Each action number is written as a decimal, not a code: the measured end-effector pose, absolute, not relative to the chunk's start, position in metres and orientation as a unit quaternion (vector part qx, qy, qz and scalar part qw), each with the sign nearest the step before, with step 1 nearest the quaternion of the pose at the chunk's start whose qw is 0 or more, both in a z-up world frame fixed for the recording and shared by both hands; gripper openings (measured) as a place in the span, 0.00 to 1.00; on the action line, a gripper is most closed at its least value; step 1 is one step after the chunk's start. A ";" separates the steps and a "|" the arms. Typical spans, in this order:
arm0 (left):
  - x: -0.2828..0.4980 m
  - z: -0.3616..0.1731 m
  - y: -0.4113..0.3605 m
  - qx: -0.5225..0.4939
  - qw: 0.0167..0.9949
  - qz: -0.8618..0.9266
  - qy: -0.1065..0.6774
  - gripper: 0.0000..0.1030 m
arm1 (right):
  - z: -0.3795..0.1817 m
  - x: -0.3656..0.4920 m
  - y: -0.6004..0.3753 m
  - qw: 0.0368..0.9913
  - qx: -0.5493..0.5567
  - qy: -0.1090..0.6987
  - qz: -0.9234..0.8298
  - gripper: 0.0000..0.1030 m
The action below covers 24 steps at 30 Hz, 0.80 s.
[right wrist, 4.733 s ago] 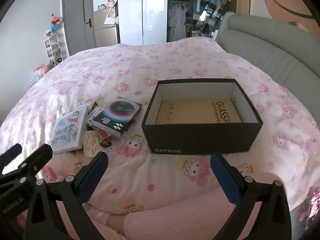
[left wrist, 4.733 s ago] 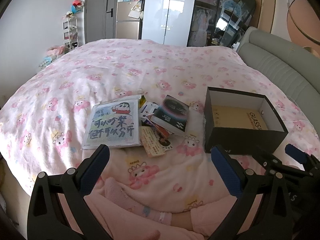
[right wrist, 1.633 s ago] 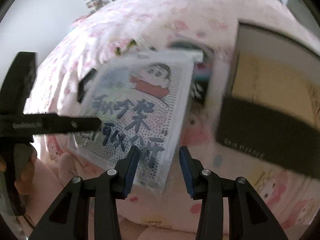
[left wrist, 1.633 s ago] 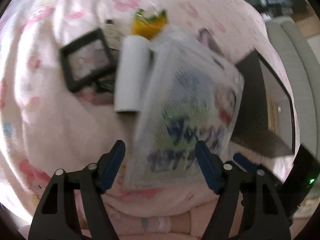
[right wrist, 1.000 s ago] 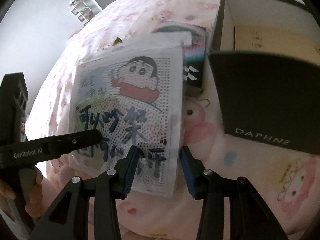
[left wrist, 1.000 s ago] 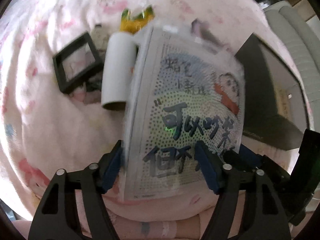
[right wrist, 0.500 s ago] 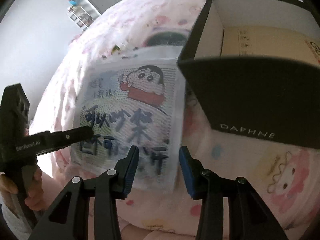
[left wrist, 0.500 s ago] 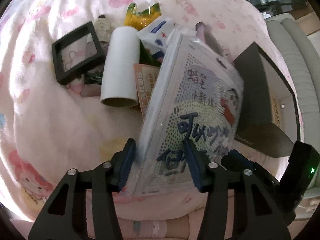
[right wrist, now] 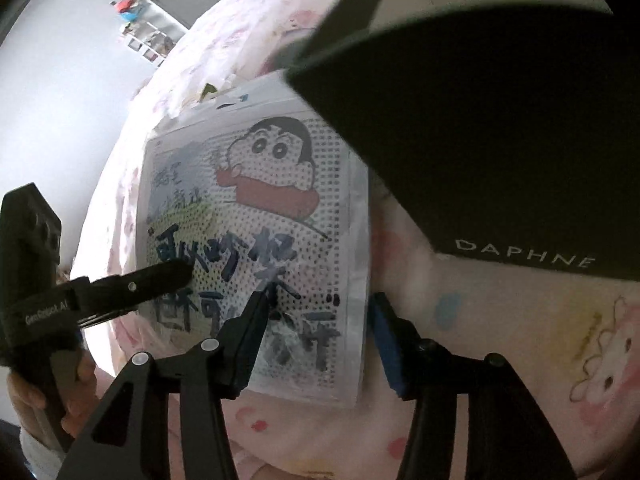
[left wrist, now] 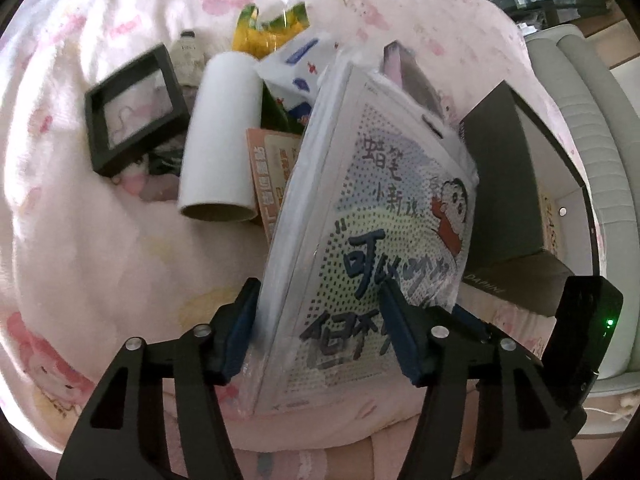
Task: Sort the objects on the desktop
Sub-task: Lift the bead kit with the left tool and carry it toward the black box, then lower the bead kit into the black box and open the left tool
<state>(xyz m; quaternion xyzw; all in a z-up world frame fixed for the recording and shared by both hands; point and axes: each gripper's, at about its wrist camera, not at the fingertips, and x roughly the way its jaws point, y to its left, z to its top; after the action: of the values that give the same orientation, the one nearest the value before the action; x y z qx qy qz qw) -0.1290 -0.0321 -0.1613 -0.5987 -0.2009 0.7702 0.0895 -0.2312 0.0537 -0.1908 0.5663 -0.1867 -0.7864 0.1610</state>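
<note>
- Left wrist view: our left gripper point(left wrist: 316, 332) has the big cartoon kit point(left wrist: 372, 240), a flat pack in a plastic sleeve, standing on edge between its jaws. The jaws are easing apart a bit, but the pads look like they're pressing on its two faces. The black box point(left wrist: 516, 184) sits just right of the kit, and all we can see in it is a tan sheet.
- Same view, the leftovers are on the pink bedspread point(left wrist: 80, 240): a white tube point(left wrist: 220, 140), a black frame point(left wrist: 132, 108), a yellow packet point(left wrist: 272, 28), a blue-and-white pouch point(left wrist: 300, 64) and an orange card point(left wrist: 272, 164). So we reckon sorting has barely started.
- Right wrist view: our right gripper point(right wrist: 316, 332) straddles the kit's lower right edge, jaws opening. The right pad stands clear, so no clamp there. The box looms right above.
</note>
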 end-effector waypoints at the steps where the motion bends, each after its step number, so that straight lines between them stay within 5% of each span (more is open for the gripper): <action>1: -0.128 -0.156 -0.033 -0.592 0.089 0.776 -0.198 0.56 | -0.189 -0.233 0.049 0.163 0.563 -0.188 -0.788 0.44; 18: -0.119 -0.080 -0.018 -0.493 0.134 0.842 -0.175 0.56 | -0.101 -0.260 0.022 0.178 0.461 -0.188 -0.849 0.39; 24: -0.124 -0.062 -0.019 -0.480 0.142 0.846 -0.183 0.56 | -0.060 -0.222 0.106 0.196 0.443 -0.197 -0.852 0.39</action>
<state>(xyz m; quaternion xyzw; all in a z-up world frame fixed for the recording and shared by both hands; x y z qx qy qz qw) -0.1237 -0.0189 -0.0623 -0.4801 -0.1825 0.8463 0.1415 -0.2218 0.1055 -0.0598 0.4429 -0.1971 -0.8525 0.1955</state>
